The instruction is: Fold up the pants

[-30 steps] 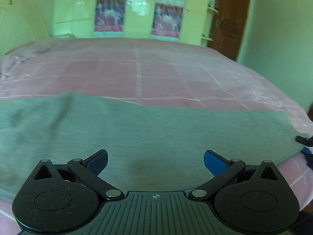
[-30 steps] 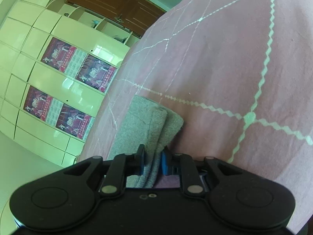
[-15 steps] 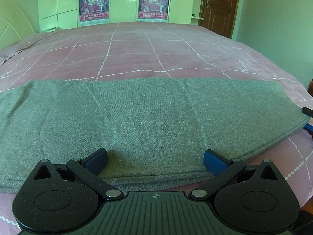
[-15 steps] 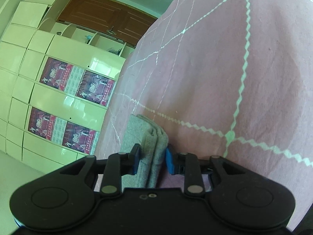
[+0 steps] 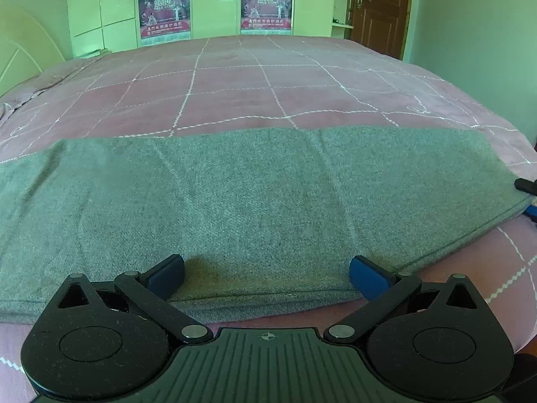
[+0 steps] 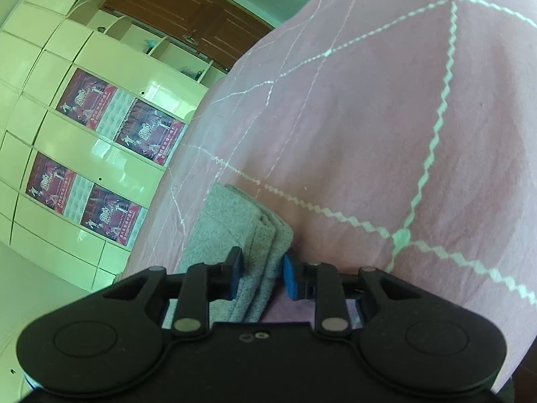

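Observation:
Grey pants point(image 5: 241, 201) lie flat across the pink checked bed point(image 5: 235, 80), folded lengthwise, reaching from the left edge to the right. My left gripper point(image 5: 266, 273) is open, its blue pads resting on the near edge of the pants. My right gripper point(image 6: 261, 277) is partly closed around the layered end of the pants point(image 6: 235, 221), and the cloth still sits between its pads. Its fingertips point(image 5: 527, 184) show at the far right of the left wrist view, at the pants' right end.
The bed spreads far behind the pants. Pale wardrobe doors with red posters point(image 5: 164, 8) stand behind the bed, and a brown door point(image 5: 379, 10) at the back right. A curved headboard point(image 5: 23, 50) is on the left.
The left gripper has lowered onto the near edge of the pants and the view has steadied. The right gripper's jaws have widened a little around the pants' end.

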`<control>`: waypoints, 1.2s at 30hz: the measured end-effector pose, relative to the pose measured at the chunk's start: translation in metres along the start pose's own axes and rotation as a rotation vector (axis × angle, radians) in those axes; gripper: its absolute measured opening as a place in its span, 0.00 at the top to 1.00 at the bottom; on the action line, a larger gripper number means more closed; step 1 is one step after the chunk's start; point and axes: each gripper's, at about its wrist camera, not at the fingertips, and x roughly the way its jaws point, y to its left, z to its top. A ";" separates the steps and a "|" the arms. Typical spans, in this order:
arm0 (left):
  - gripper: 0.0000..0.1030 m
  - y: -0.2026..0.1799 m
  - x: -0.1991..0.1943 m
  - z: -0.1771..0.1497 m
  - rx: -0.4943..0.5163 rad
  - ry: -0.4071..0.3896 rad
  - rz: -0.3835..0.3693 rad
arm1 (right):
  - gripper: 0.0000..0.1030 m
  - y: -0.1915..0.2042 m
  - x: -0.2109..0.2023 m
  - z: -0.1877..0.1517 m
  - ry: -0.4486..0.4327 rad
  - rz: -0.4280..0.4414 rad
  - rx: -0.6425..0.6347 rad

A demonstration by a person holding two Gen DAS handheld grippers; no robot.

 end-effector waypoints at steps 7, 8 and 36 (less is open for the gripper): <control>0.00 -0.001 0.005 -0.002 0.012 -0.009 0.013 | 0.90 0.016 -0.001 -0.001 -0.015 -0.018 -0.064; 0.00 -0.001 0.005 -0.003 0.012 -0.012 0.015 | 0.90 0.019 -0.002 -0.001 -0.019 -0.006 -0.069; 0.00 0.395 -0.107 -0.121 -0.609 -0.245 0.261 | 0.82 0.266 0.030 -0.334 0.601 0.334 -0.748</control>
